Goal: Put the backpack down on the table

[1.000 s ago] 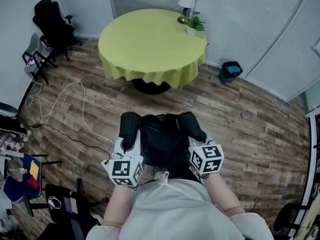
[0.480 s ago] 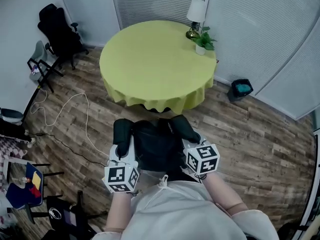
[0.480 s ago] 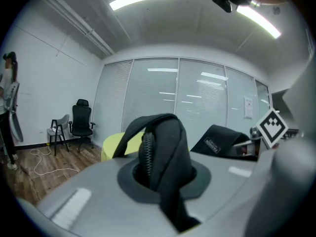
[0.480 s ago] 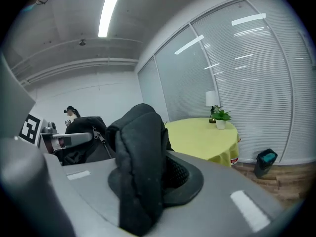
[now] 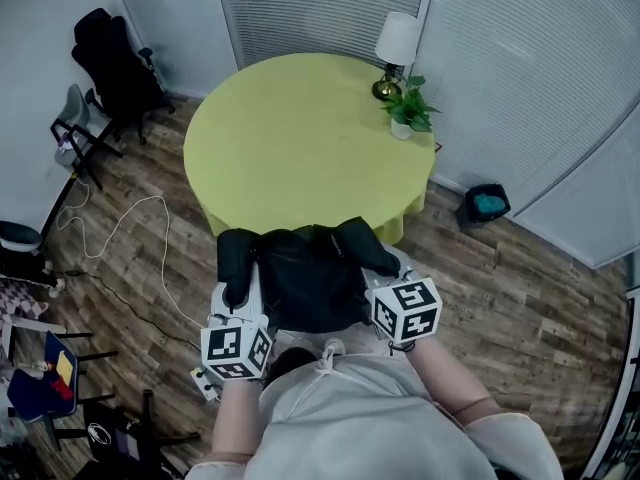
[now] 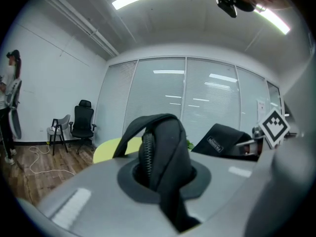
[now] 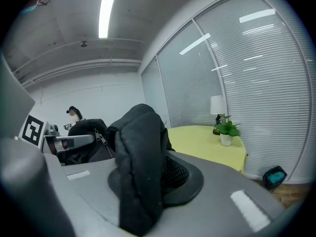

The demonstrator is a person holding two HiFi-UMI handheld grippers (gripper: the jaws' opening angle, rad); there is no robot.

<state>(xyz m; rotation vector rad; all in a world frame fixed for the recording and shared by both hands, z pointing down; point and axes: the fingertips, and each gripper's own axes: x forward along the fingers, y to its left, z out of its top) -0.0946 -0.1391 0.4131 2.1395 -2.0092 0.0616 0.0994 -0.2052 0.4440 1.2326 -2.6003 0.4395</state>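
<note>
**Item 1: backpack**. Black and soft, carried in the air between my two tongs, just in front of my chest. In the head view its far edge overlaps the near rim of the table. I judge that it hangs short of the top and does not rest on it.

**Item 2: left gripper**. Clenched on the left shoulder strap. The padded black band, with a ribbed edge, is folded up between jaws that stand almost together.

**Item 3: right gripper**. Clenched likewise, on the right shoulder strap. A thick padded fold is bunched between the jaws.

**Item 4: table**. Round, under a yellow-green cloth, on the far side of the bag. Its middle and near half are bare. A lamp and a potted plant stand at the far right rim.

**Item 5: surroundings.** An office chair stands far left. A pale cable lies on the wood floor to the left. A small bin sits to the right.

**Status.**
- **Done:** the bag is off the floor, gripped on both sides, and at the table's near edge.
- **Left:**
  - carry the bag over the cloth
  - lower it until the top bears its weight
  - let go of both straps
- **Setting-down spot:** I judge the bare near half the natural place, well apart from the lamp and plant.
</note>
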